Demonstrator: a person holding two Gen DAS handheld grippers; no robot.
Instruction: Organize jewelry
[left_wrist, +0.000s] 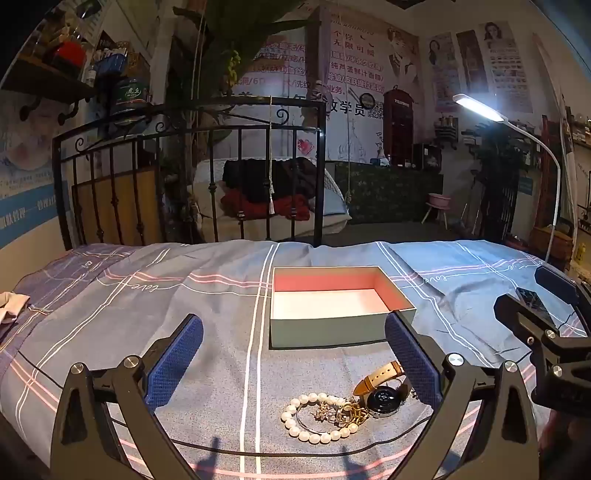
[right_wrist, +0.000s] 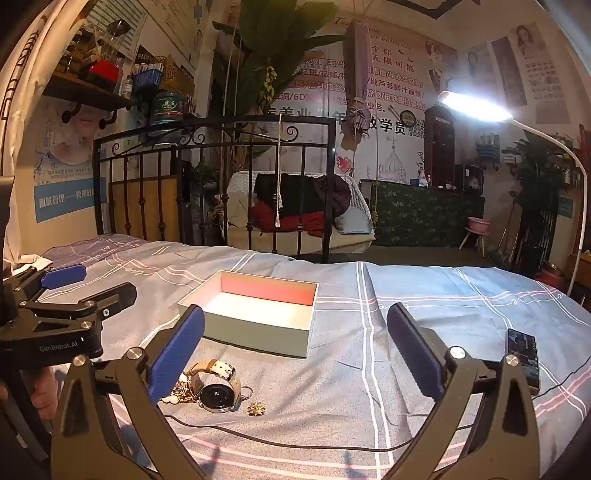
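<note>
An open box (left_wrist: 332, 325) with a pink inside stands empty on the bed; it also shows in the right wrist view (right_wrist: 255, 328). In front of it lies a pile of jewelry: a pearl bracelet (left_wrist: 314, 435), a gold chain (left_wrist: 351, 411) and a watch with a tan strap (left_wrist: 382, 397), which also shows in the right wrist view (right_wrist: 218, 395). A gold flower brooch (right_wrist: 256, 408) lies beside the watch. My left gripper (left_wrist: 295, 358) is open above the pile. My right gripper (right_wrist: 295, 350) is open to the right of the pile.
A phone (right_wrist: 522, 360) lies on the bed at the right. A black cable (right_wrist: 295, 441) runs across the sheet in front of the jewelry. A black iron bed frame (left_wrist: 192, 177) stands behind the bed. A lit lamp (right_wrist: 476, 105) hangs at the right.
</note>
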